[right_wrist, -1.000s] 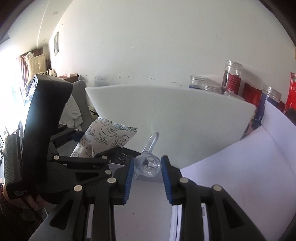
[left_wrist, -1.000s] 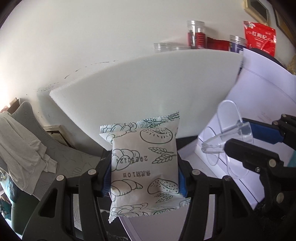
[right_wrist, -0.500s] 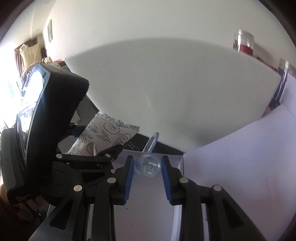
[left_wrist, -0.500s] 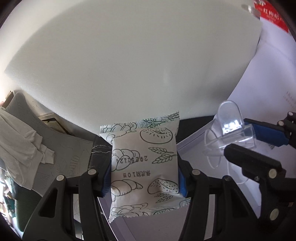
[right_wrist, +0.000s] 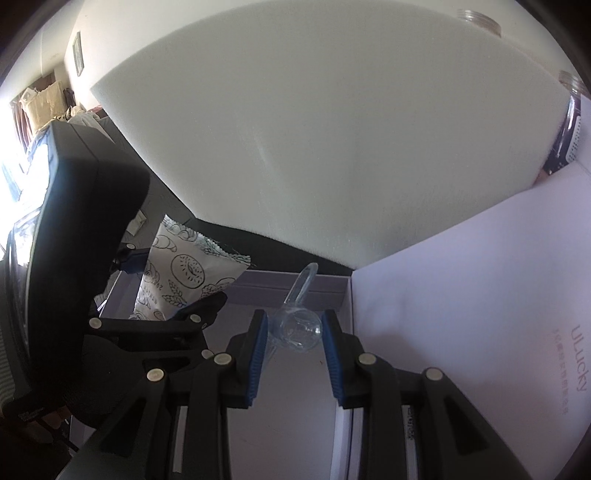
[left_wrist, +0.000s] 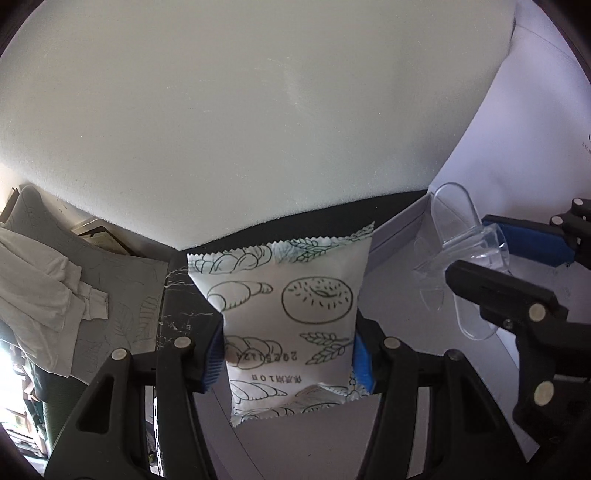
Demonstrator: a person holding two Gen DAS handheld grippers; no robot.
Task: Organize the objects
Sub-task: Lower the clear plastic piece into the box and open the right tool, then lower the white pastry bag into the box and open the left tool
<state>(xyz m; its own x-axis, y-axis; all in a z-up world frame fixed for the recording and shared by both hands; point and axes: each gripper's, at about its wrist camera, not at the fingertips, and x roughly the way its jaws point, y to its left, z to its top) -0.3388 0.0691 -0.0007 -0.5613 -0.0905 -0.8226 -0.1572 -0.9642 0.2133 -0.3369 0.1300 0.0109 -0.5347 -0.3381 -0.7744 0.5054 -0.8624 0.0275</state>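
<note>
My left gripper [left_wrist: 288, 354] is shut on a white snack packet [left_wrist: 291, 314] printed with bread drawings, held upright over the near left of a shallow white box [right_wrist: 291, 284]. The same packet [right_wrist: 181, 280] shows at the left of the right wrist view. My right gripper [right_wrist: 293, 332] is shut on the bowl of a clear plastic scoop [right_wrist: 295, 325], whose handle points away toward the box's far wall. In the left wrist view that scoop [left_wrist: 461, 240] hangs over the box floor between the right gripper's blue pads [left_wrist: 532, 240].
A large white foam sheet [right_wrist: 332, 140] stands right behind the box. The box's open lid [right_wrist: 480, 314] rises on the right. Jar tops [right_wrist: 480, 22] peek over the foam. A grey chair with white cloth [left_wrist: 44, 284] sits at the left.
Both grippers have sunk toward the box and tilted further down. The foam sheet now fills the upper view, and the jars and red packet have dropped out of sight. Both grips are unchanged.
</note>
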